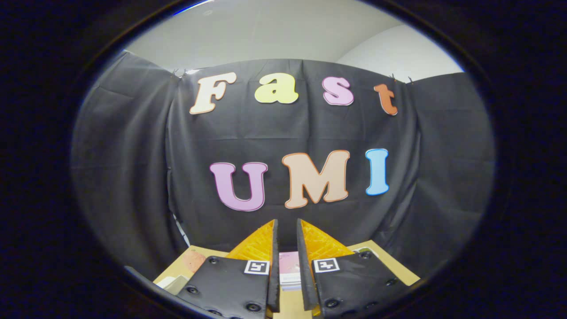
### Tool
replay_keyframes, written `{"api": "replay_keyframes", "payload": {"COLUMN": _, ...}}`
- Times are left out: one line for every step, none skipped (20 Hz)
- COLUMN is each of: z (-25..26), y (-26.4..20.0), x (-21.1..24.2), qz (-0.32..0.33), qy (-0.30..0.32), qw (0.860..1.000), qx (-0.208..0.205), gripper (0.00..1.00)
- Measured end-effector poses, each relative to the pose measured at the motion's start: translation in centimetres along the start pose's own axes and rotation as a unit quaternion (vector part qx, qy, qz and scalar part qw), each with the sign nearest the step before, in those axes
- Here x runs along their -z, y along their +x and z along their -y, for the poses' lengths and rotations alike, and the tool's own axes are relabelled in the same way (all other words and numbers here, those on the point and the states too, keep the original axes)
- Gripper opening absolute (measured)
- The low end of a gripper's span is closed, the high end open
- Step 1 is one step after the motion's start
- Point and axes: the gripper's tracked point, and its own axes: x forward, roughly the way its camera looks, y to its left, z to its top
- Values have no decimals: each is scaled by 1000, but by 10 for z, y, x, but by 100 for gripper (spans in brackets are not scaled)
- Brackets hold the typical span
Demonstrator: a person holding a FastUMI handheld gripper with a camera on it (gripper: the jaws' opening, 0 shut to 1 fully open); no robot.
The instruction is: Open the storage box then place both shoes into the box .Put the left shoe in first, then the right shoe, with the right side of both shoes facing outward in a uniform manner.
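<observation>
Peeking through the narrow gap between the fingers, a pink-and-white object (289,269), too hidden to identify, lies on the tan tabletop (390,266). The gripper (288,230) hangs above it, orange fingers (259,243) nearly together, gripping and touching nothing, aimed at the black cloth wall (133,177).

Light: dim overall, soft and even; brightest on the pale wall (283,35) at top of frame.
Cloth: black backdrop (443,177) soaks up light; faint folds show at left and right.
Glare: thin bright streak along the rim, upper left and lower left.
Distortion: strong fisheye; edges bow and darken outward.
Focus: centre sharp; gripper (288,232) fingers at bottom centre slightly soft, a narrow gap between them.
Tabletop: tan surface (394,270) moderately lit, lower frame.
</observation>
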Motion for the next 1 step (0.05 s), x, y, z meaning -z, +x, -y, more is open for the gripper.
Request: {"api": "replay_keyframes", "payload": {"z": 4, "y": 1, "x": -3, "qz": 4, "qy": -7, "qw": 1000, "qx": 5, "gripper": 22}}
